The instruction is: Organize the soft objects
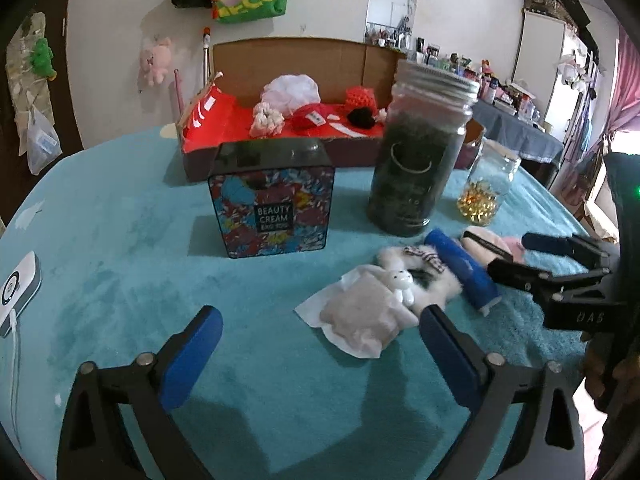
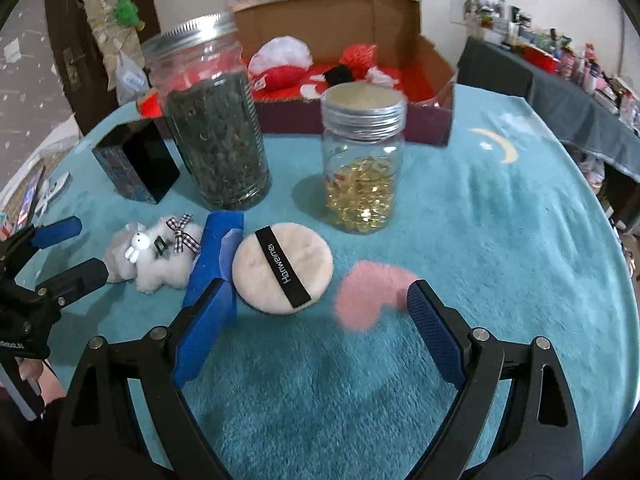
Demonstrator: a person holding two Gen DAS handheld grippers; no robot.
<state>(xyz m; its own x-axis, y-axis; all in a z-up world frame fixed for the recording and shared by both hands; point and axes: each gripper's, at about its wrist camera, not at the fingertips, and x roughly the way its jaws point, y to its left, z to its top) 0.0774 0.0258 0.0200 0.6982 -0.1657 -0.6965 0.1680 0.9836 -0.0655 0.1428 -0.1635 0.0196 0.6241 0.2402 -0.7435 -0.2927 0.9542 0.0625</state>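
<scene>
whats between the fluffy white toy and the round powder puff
A blue sponge block lies between the fluffy white toy and the powder puff, clearest in the right wrist view.

Black angular frames are being shown on the left gripper (image 1: 320, 344) and the right gripper (image 2: 316, 316), each fitted with textured blue finger pads (image 2: 434, 330) and silver round screws (image 1: 495, 358); white lettering is being displayed at lower right.

Two jars: tall jar (image 2: 212, 120), small jar (image 2: 362, 160). One tin (image 1: 272, 200). One box (image 2: 400, 40). One puff (image 2: 282, 266). One pink heart (image 2: 370, 296). One blue sponge (image 2: 216, 256). One fluffy toy (image 2: 164, 260). One pad (image 1: 356, 316).
</scene>
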